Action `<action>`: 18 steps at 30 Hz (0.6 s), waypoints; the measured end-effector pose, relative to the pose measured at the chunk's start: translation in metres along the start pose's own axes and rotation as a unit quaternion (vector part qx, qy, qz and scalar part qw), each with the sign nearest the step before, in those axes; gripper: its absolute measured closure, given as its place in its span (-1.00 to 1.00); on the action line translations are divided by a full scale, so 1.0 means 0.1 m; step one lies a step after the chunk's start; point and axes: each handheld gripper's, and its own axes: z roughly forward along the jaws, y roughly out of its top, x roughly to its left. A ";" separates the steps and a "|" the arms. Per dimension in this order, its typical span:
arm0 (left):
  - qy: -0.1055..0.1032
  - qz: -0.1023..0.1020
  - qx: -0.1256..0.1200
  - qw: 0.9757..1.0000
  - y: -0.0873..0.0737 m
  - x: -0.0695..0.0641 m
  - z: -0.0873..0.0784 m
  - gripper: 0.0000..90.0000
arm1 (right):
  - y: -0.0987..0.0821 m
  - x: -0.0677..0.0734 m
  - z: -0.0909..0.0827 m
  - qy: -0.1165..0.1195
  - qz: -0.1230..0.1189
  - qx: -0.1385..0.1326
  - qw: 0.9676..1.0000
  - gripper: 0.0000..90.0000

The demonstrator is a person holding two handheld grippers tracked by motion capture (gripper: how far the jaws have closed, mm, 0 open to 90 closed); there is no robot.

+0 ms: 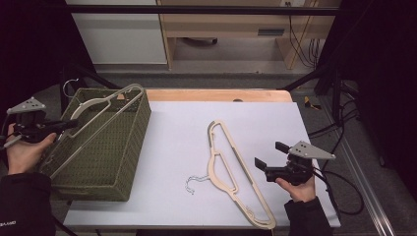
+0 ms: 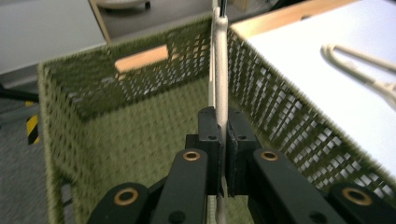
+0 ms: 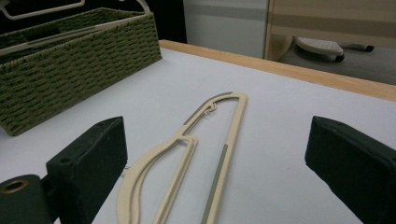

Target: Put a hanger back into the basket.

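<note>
Overhead view; two close gripper views

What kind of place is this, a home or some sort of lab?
Probably a lab or recording workspace rather than a home: a table under a plain white sheet, black frame bars around it, loose cables on the floor behind.

Coarse olive-green woven basket (image 1: 123, 147), rough and matt, with a bare wood grip (image 2: 141, 58) in one end wall. Smooth cream plastic hanger (image 1: 231, 172) with a thin shiny metal hook (image 1: 195, 182) and dull grey strips along its bar. Matt white sheet (image 1: 187, 132) over a pale wood tabletop (image 1: 216, 95). Matt black gripper pads (image 3: 91, 156), metal-ringed pivots.
</note>
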 end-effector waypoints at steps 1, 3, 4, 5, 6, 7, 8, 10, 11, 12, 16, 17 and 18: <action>0.003 0.002 0.007 1.000 -0.02 0.01 0.02 0.92 | 0.00 0.00 0.01 -0.001 0.002 0.000 1.000 -0.86; -0.001 -0.002 0.008 1.000 -0.04 0.02 0.03 0.92 | 0.00 0.01 0.01 0.001 0.002 0.002 1.000 -0.87; -0.004 -0.007 0.007 1.000 -0.08 0.02 0.08 0.92 | -0.01 0.01 0.02 0.002 0.001 0.002 1.000 -0.86; -0.004 -0.010 0.006 1.000 -0.10 0.01 0.10 0.92 | 0.00 0.01 0.02 0.000 0.003 0.003 1.000 -0.87; -0.007 -0.013 0.006 1.000 -0.12 0.01 0.13 0.92 | -0.01 0.01 0.02 0.000 0.002 0.003 1.000 -0.87; -0.007 -0.014 0.013 1.000 -0.14 0.00 0.17 0.92 | -0.01 0.01 0.02 0.000 0.001 0.004 1.000 -0.87; -0.010 -0.019 0.016 1.000 -0.17 0.00 0.21 0.92 | -0.01 0.01 0.02 -0.001 0.003 0.005 1.000 -0.87; -0.008 -0.027 0.023 0.999 -0.25 0.00 0.29 0.92 | 0.00 0.01 0.01 0.001 0.002 0.004 1.000 -0.87; -0.004 -0.031 0.027 0.999 -0.30 0.00 0.33 0.92 | 0.00 0.01 0.01 0.001 0.002 0.003 1.000 -0.87; -0.001 -0.035 0.030 0.999 -0.34 0.01 0.36 0.92 | 0.00 0.01 0.01 0.001 0.002 0.003 1.000 -0.87; 0.001 -0.051 0.024 0.998 -0.43 0.02 0.43 0.91 | -0.01 0.01 0.02 0.000 -0.001 0.006 1.000 -0.87; 0.004 -0.052 0.026 0.998 -0.44 0.02 0.44 0.90 | -0.01 0.01 0.03 0.001 0.002 0.006 1.000 -0.87; 0.008 -0.052 0.029 0.998 -0.45 0.02 0.45 0.90 | -0.01 0.01 0.03 0.004 -0.003 0.008 1.000 -0.87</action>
